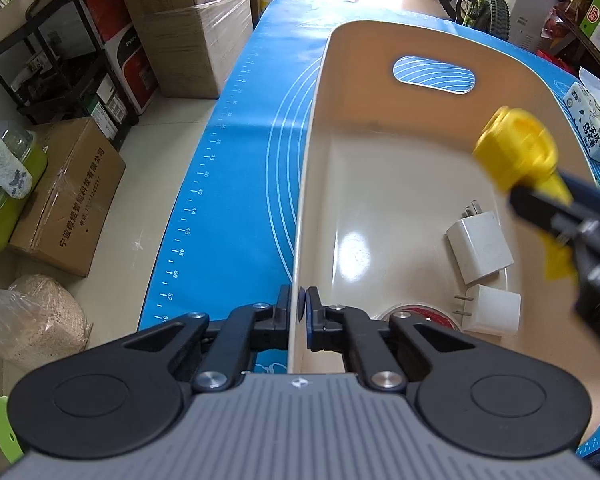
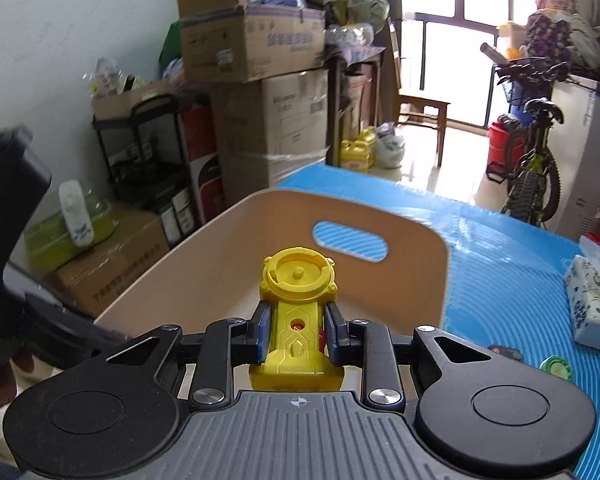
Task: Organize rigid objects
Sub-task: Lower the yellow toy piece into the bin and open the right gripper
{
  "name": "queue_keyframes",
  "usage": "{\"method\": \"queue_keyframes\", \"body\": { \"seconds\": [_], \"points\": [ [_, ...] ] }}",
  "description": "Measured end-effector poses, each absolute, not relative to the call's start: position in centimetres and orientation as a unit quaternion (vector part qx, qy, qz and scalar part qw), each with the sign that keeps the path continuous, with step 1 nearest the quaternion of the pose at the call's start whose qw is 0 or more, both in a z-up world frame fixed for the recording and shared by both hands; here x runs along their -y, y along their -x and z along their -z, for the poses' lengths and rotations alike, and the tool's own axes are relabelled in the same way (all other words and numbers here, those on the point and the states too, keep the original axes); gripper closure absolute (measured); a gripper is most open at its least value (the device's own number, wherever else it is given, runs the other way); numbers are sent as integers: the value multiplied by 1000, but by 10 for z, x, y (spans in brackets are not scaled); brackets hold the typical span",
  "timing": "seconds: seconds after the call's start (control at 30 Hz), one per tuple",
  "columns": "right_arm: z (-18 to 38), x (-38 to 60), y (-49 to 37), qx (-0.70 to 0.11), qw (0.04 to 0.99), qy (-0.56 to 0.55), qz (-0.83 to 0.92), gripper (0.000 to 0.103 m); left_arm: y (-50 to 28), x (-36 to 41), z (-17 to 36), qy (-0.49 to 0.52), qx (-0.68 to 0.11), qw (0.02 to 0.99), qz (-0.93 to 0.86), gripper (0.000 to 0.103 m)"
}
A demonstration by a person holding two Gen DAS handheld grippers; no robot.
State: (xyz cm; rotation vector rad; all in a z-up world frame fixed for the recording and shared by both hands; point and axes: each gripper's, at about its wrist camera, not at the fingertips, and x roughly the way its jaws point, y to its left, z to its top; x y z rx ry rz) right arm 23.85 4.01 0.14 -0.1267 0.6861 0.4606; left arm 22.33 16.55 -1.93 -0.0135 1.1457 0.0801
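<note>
Already in your beige bin (image 1: 320,128): two white chargers (image 1: 480,246), one tape roll (image 1: 410,314). Your left claw (image 1: 299,308) pinches its rim. Your right claw (image 2: 297,330) clamps the yellow toy (image 2: 298,300), above the bin. Remaining on the surface (image 2: 500,248), 4 o'clock: green disc (image 2: 556,368), a small dark item.

Red tape roll (image 1: 410,314) half behind right claw finger; yellow toy (image 1: 516,152) motion-blurred.

The bin (image 1: 380,128) stands open at the top; most of its floor lies bare on the left and far side. Two white chargers (image 1: 482,246) and a tape roll (image 1: 410,314) crowd the near right corner. A tissue pack (image 2: 592,304) blocks the mat (image 1: 236,160) to the right.
</note>
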Motion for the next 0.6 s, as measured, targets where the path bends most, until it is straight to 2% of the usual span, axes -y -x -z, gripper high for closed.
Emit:
{"method": "queue_keyframes", "body": {
  "seconds": [0.6],
  "points": [
    [27,-75,-245,-422,867,122,-236,67,-223,-165,20,9,-541,840,-36,97]
  ]
}}
